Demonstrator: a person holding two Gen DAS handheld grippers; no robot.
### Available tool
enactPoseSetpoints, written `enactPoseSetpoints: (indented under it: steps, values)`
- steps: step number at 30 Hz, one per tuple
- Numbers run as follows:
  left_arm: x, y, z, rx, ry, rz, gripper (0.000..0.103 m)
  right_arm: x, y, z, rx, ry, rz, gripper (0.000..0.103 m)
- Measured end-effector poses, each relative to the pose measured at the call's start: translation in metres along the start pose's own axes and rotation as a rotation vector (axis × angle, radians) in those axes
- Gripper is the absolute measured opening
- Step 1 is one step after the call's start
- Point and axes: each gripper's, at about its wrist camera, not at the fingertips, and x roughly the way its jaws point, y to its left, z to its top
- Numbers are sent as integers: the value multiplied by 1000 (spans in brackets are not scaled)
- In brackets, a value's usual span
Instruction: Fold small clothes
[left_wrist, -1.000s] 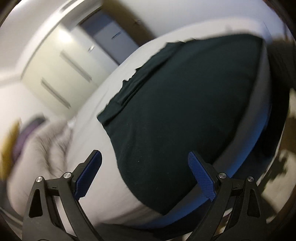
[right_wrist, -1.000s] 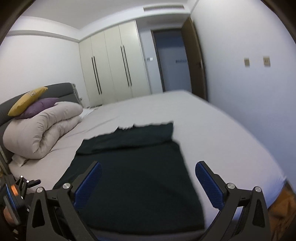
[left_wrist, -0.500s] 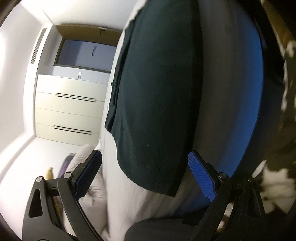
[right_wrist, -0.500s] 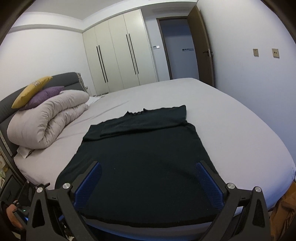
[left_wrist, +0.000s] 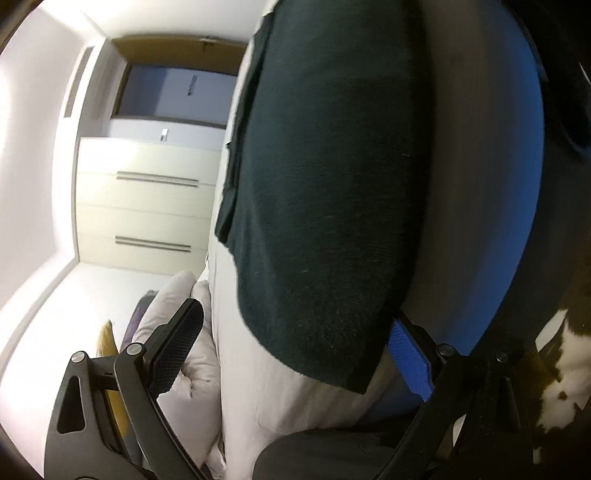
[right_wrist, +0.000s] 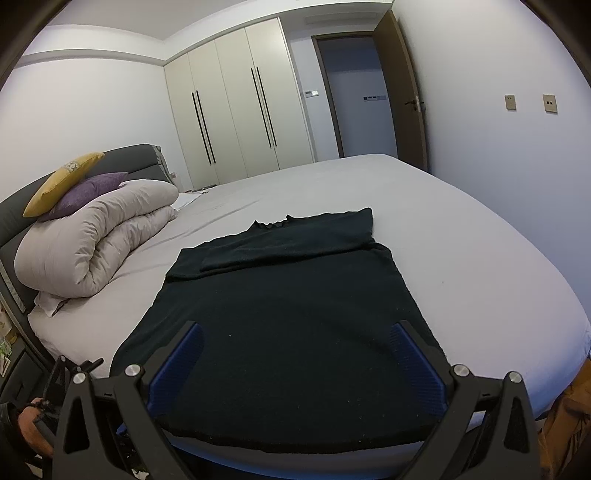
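While both tools gape wide, left tool (left_wrist: 291, 354) nears the garment's (right_wrist: 280, 314) hem corner; right tool (right_wrist: 295, 360) must grip alongside.

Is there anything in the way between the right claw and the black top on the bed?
No, nothing visible. The right claw is open right over the near hem of the black top, which lies flat on the bed. The rolled duvet and pillows sit far off by the headboard.

Left hand-held gripper (left_wrist: 295, 354) spread wide, dark garment (left_wrist: 325, 192) corner between its fingers, grey bed (left_wrist: 258, 387)
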Motion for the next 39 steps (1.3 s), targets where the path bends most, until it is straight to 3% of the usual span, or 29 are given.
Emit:
enactPoseSetpoints:
  steps: [4,9,14,19,21,22,25,29,34,37,39]
  values:
    - [-3,14,3,-85,43,-49,90,1,1,0,-1,2,0,103]
    - [-4,27,9,-158,87,-47,60,0,6,1,-33,9,-10,103]
    - [-20,45,6,-237,26,50,57,-4,5,0,-71,19,-28,103]
    - [-25,61,2,-315,-21,79,54,-5,6,-7,-129,51,-39,103]
    - [-20,72,0,-360,-17,56,35,-6,9,-12,-181,61,-52,103]
    - [-18,79,-2,-386,-6,38,32,-6,10,-14,-200,63,-57,103]
    - [-3,89,-4,-424,35,-18,20,-5,17,-22,-308,82,-92,101]
    - [12,101,-4,-463,30,-56,8,-3,29,-42,-525,112,-161,94]
    - [22,116,0,-545,-19,-123,6,-3,33,-74,-801,160,-234,80]
    - [30,132,-4,-680,-38,-220,5,1,25,-89,-889,194,-273,77]
    - [32,142,-7,-719,-37,-235,5,3,22,-97,-938,212,-287,76]
